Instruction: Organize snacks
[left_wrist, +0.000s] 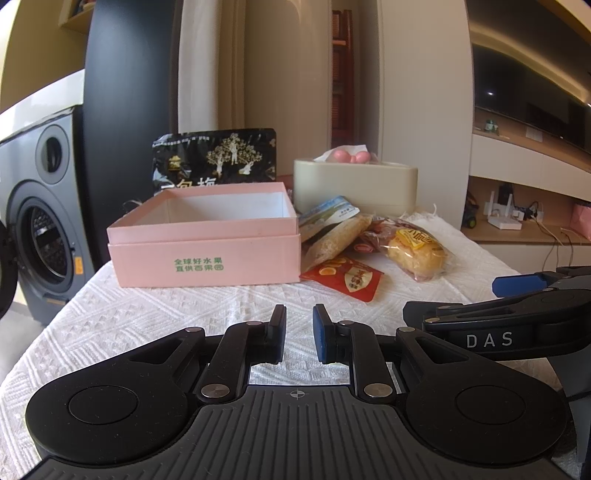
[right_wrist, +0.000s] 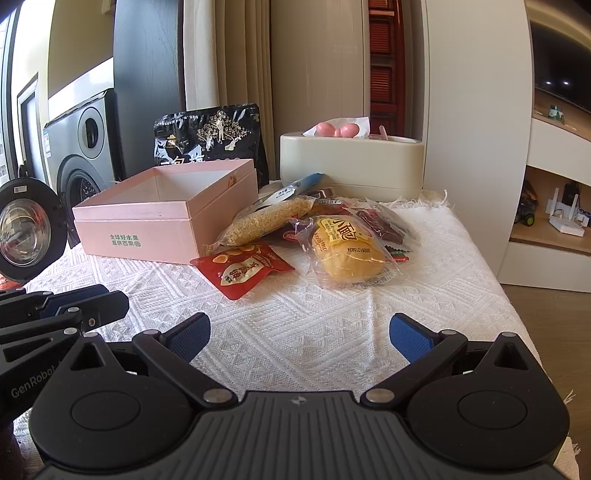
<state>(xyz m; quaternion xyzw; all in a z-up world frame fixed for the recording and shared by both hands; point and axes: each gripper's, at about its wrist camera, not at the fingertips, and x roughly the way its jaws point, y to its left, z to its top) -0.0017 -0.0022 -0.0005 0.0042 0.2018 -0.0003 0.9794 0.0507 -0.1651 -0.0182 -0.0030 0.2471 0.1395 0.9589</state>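
Note:
An open pink box (left_wrist: 207, 254) (right_wrist: 147, 229) stands on the white cloth, its inside bare as far as I see. To its right lies a pile of snacks: a red packet (left_wrist: 345, 277) (right_wrist: 242, 271), a yellow bun in clear wrap (left_wrist: 415, 251) (right_wrist: 347, 258), a long grain bar packet (left_wrist: 332, 236) (right_wrist: 262, 221) and more beneath. My left gripper (left_wrist: 299, 334) hovers low over the cloth in front of the box, jaws nearly closed with a small gap, empty. My right gripper (right_wrist: 299, 332) is wide open and empty, in front of the snacks.
A black snack bag (left_wrist: 216, 158) (right_wrist: 210, 136) stands behind the box. A beige tissue holder (left_wrist: 354, 181) (right_wrist: 351, 162) stands at the back. A washing machine (left_wrist: 40, 206) is left of the table. The table's right edge (right_wrist: 491, 273) drops to a wood floor.

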